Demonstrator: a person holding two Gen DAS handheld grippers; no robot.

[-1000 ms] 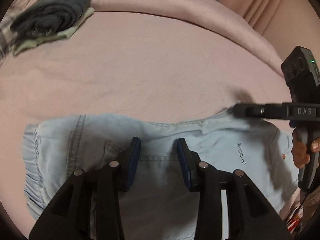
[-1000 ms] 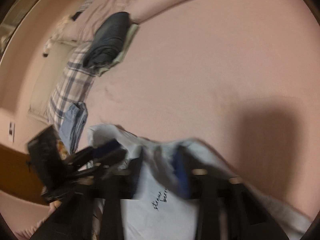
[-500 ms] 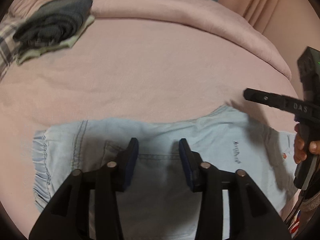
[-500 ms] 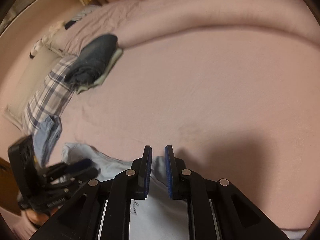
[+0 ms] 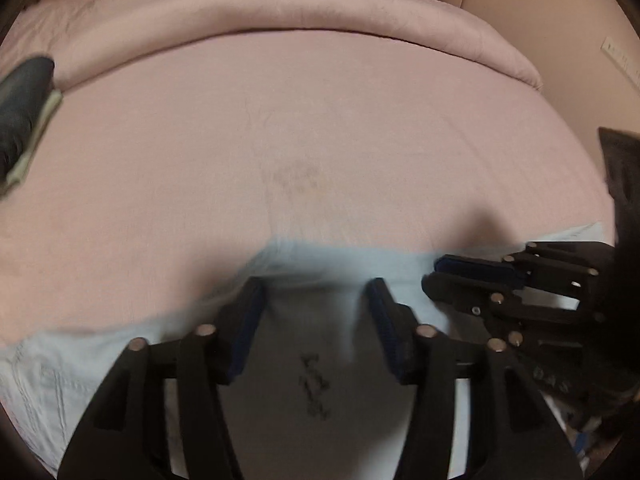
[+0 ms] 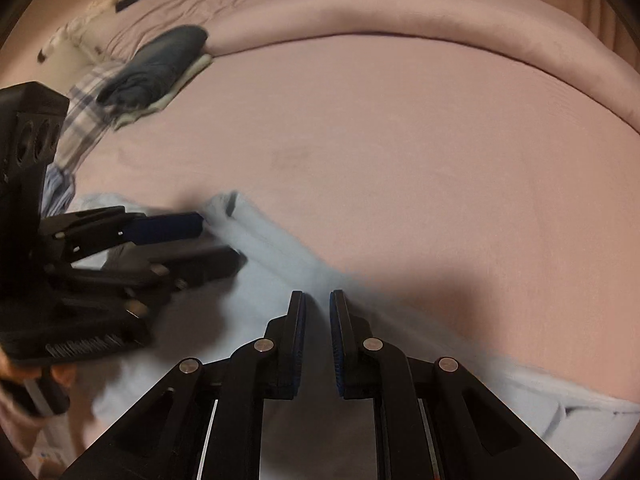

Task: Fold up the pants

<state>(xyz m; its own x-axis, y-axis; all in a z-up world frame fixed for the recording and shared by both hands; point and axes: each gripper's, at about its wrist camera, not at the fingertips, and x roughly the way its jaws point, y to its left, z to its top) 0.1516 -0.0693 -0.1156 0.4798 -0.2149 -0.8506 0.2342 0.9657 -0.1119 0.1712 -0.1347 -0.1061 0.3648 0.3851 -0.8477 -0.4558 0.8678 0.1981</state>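
Light blue denim pants lie flat on the pink bed, with dark lettering showing between my left fingers. My left gripper hovers over them with its jaws opening; the cloth lies beneath and the pads do not press on it. In the right wrist view the pants run from a folded corner at centre left to the lower right. My right gripper is shut to a thin slit above their edge, holding nothing. The left gripper reaches in from the left, and the right gripper from the right.
A folded dark garment on a pale green one sits at the far left of the bed, beside a plaid cloth and a blue cloth. A rolled pink duvet lines the back. A hand holds the left gripper's handle.
The right gripper let go of the lifted pant cloth and closed. The left gripper slid right along the pants until it sat close beside the right one, and its jaws widened.
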